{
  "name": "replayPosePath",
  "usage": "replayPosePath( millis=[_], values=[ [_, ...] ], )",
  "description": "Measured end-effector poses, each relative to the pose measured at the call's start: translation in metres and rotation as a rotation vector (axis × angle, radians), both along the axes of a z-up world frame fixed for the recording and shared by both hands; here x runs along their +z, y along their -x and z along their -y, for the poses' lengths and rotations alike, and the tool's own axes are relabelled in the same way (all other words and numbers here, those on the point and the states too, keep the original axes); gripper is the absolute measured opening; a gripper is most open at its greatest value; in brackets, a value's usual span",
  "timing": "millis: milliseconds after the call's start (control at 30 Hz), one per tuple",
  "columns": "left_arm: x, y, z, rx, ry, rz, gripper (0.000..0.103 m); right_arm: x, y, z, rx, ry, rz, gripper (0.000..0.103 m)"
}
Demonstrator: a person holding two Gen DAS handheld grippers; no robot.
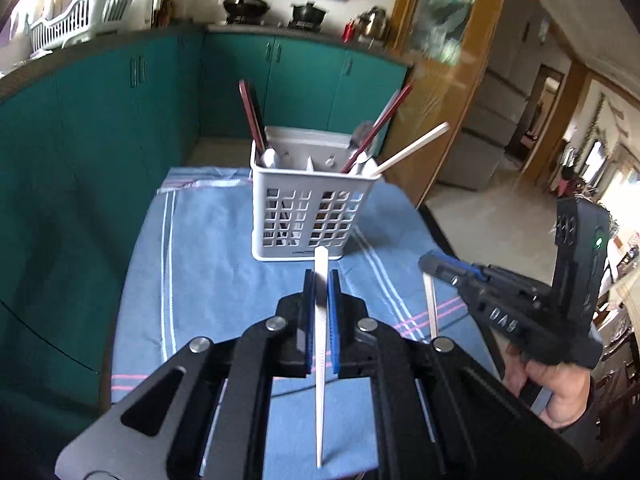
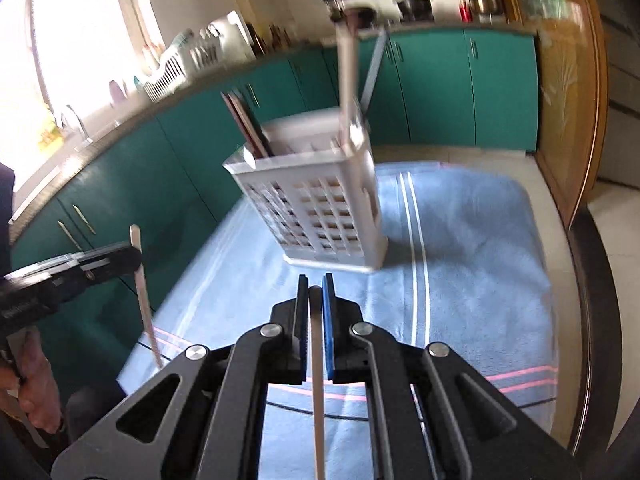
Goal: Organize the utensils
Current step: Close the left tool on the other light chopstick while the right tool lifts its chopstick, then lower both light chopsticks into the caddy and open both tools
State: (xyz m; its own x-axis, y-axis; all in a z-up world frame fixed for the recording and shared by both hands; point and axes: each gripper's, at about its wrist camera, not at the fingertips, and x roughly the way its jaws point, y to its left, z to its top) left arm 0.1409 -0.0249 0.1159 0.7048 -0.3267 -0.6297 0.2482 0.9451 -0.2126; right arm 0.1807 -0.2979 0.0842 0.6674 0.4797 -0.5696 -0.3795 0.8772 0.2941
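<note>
A white slotted utensil caddy (image 1: 310, 216) stands upright on a blue towel (image 1: 208, 264); it also shows in the right wrist view (image 2: 320, 216). It holds dark red chopsticks (image 1: 252, 114) and a white chopstick (image 1: 412, 146). My left gripper (image 1: 321, 276) is shut on a white chopstick (image 1: 320, 344), a little in front of the caddy. My right gripper (image 2: 314, 280) is shut on another white chopstick (image 2: 318, 380), also near the caddy. The right gripper shows in the left wrist view (image 1: 434, 266), the left one in the right wrist view (image 2: 132, 256).
The towel covers a round dark table (image 2: 588, 320). Teal cabinets (image 1: 100, 120) curve behind, with a dish rack (image 1: 80, 16) and pots (image 1: 244, 6) on the counter. A wooden door frame (image 1: 460, 80) stands at the right.
</note>
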Motion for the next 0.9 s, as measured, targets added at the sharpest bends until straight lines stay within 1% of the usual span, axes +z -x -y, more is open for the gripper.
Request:
replayPosePath(
  millis=[100,167,267,367,433,567,700,900],
  values=[
    [0.015,0.025,-0.005,-0.022,-0.008,0.032,0.006,0.026,0.029,-0.001,-0.014,-0.023,0.071,0.007],
    [0.021,0.037,-0.007,-0.028,-0.012,0.044,0.006,0.04,0.04,-0.001,-0.014,-0.035,0.097,0.007],
    [0.031,0.037,-0.013,-0.03,-0.002,0.055,0.006,0.058,0.058,-0.006,-0.018,-0.032,0.133,0.007],
    [0.047,0.045,-0.019,-0.033,0.016,0.079,0.006,0.071,0.065,-0.014,-0.016,-0.014,0.157,0.007],
    [0.057,0.048,-0.023,-0.037,0.013,0.096,0.006,0.081,0.069,-0.017,-0.019,-0.002,0.175,0.007],
    [0.083,0.046,-0.029,-0.024,0.012,0.146,0.006,0.102,0.068,-0.024,-0.022,0.006,0.202,0.007],
    [0.111,0.035,-0.03,-0.016,0.002,0.198,0.006,0.133,0.057,-0.035,-0.018,0.041,0.242,0.007],
    [0.163,0.003,-0.029,0.02,-0.006,0.308,0.006,0.174,0.031,-0.043,-0.034,0.089,0.285,0.007]
  ],
)
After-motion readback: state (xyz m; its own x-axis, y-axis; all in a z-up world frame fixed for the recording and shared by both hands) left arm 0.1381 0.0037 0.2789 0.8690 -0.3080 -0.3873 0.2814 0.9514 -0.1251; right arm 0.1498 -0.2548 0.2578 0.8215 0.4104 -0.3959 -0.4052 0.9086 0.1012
